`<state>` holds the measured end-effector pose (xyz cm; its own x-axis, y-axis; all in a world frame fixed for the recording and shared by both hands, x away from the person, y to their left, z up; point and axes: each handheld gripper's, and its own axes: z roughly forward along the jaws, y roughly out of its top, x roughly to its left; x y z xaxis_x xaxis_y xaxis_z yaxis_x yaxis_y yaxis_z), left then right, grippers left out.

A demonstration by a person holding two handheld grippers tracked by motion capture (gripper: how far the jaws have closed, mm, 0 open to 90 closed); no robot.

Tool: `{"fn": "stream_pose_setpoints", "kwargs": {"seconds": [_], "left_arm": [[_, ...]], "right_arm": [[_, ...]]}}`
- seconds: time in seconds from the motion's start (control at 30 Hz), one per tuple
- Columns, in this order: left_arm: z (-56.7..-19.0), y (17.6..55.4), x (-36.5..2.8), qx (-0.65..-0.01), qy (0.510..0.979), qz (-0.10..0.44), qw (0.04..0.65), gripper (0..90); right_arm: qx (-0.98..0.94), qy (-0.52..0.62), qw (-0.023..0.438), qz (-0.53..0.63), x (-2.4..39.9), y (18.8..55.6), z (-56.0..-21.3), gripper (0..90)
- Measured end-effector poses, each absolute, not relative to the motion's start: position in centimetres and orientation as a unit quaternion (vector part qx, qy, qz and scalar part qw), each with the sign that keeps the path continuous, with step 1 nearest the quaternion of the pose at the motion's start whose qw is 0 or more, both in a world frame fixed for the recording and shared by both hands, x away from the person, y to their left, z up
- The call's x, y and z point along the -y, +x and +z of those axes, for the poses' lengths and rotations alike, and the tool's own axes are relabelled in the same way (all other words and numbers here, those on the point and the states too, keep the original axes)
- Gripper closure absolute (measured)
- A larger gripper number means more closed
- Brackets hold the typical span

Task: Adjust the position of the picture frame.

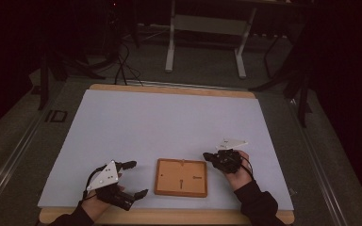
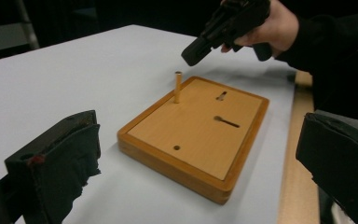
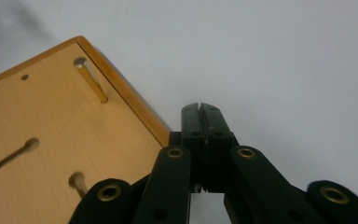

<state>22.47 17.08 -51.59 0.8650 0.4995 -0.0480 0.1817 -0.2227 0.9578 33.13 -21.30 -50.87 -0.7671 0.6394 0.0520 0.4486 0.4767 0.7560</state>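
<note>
While nothing's been grabbed yet, the wooden board (image 1: 180,177) sits flat between both tongs. Left gripper (image 1: 127,179) is spread wide just beside it, looks ready to steady it. Right gripper (image 3: 200,112) is clenched empty, near the upright peg (image 2: 177,87).

Black hand-held gripper (image 3: 200,112) with brass-ringed pivots, grey three-cornered plate (image 1: 104,175), trailing cable, and black sleeves (image 1: 259,203).
</note>
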Motion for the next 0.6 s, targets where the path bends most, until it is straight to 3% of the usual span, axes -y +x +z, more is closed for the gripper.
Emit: {"fn": "stream_pose_setpoints", "kwargs": {"seconds": [0.6], "left_arm": [[-51.9,22.6,-17.4,-0.228,0.766,0.136,0.586,0.0]], "right_arm": [[-0.852,0.35,0.105,0.376,21.8,33.2,-53.1,90.0]]}}
